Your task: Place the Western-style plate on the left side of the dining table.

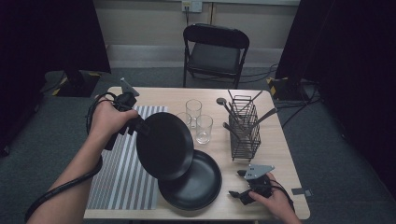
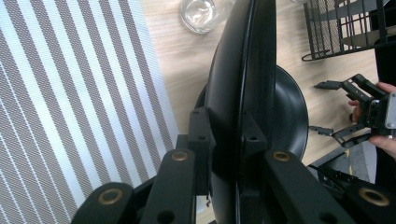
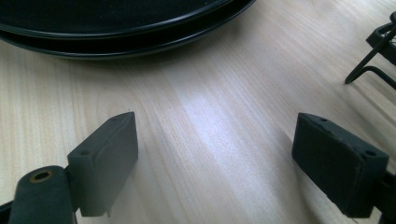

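Your left gripper (image 2: 224,140) has its two black jaws clamped on the rim of a black plate (image 1: 164,145), one pad on each face, so the plate stands almost edge-on between them in the left gripper view. From above, you hold that plate tilted and lifted, with its lower edge over a second black plate (image 1: 198,179) that lies flat on the tabletop (image 1: 275,154) near the front edge. The raised plate also overhangs the right edge of the striped mat (image 1: 122,172), which covers the left part of the tabletop.

Your right gripper (image 1: 239,183) rests low at the front right corner, its jaws spread wide with nothing but bare wood between them; the lying plate's rim is just ahead of it.

Behind the plates, near the middle of the tabletop, stand three clear glasses (image 1: 204,129) close together. To their right a black wire rack (image 1: 245,130) holds several dark utensils upright. A black folding chair (image 1: 215,51) stands beyond the far edge.
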Tool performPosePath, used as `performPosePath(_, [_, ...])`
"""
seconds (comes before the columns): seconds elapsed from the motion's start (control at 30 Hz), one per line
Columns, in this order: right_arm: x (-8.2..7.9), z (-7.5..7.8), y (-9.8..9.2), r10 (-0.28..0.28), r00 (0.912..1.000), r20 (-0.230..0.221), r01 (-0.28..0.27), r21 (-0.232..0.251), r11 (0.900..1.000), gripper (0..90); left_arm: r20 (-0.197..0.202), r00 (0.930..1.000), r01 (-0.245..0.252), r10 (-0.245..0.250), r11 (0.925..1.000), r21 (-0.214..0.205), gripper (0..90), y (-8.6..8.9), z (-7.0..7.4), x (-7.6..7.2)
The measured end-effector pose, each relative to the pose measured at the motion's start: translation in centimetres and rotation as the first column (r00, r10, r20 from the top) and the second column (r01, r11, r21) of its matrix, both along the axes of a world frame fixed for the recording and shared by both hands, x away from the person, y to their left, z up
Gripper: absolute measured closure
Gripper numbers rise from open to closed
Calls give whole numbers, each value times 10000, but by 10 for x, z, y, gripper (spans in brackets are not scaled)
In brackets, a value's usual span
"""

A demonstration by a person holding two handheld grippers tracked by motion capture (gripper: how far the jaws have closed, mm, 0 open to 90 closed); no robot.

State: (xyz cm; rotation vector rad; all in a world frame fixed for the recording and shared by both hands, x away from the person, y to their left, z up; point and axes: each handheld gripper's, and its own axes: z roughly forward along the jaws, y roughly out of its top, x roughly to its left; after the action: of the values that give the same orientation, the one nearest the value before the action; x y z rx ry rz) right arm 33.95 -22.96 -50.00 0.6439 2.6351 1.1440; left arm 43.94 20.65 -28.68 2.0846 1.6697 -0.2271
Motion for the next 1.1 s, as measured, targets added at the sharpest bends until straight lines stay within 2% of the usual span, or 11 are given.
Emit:
performPosePath(0.1, [0,0,0,-8,10000,2,8,0,10000,137,-9,10000,-95,95,9999,60,797,5,0,1])
performPosePath(0.23, [0,0,0,-6,10000,-15,6,5,10000,137,-149,9992,-366,365,9993,-104,796,12,-1,3])
performPosePath(0.27, [0,0,0,-7,10000,-12,7,4,10000,138,-49,9991,-422,422,9991,-15,797,14,-2,4])
performPosePath(0.5, [0,0,0,-6,10000,-8,6,4,10000,137,-83,9970,-770,770,9970,10,795,26,-1,6])
performPosePath(0.67, [0,0,0,3,10000,6,-3,6,10000,137,-149,9945,-1036,1037,9946,99,795,35,-2,7])
performPosePath(0.83, [0,0,0,2,10000,8,-2,2,10000,138,-174,9903,-1376,1376,9905,5,796,44,-3,7])
performPosePath(1.1, [0,0,0,-8,10000,-4,8,1,10000,138,-66,9875,-1577,1578,9874,87,795,55,-3,9])
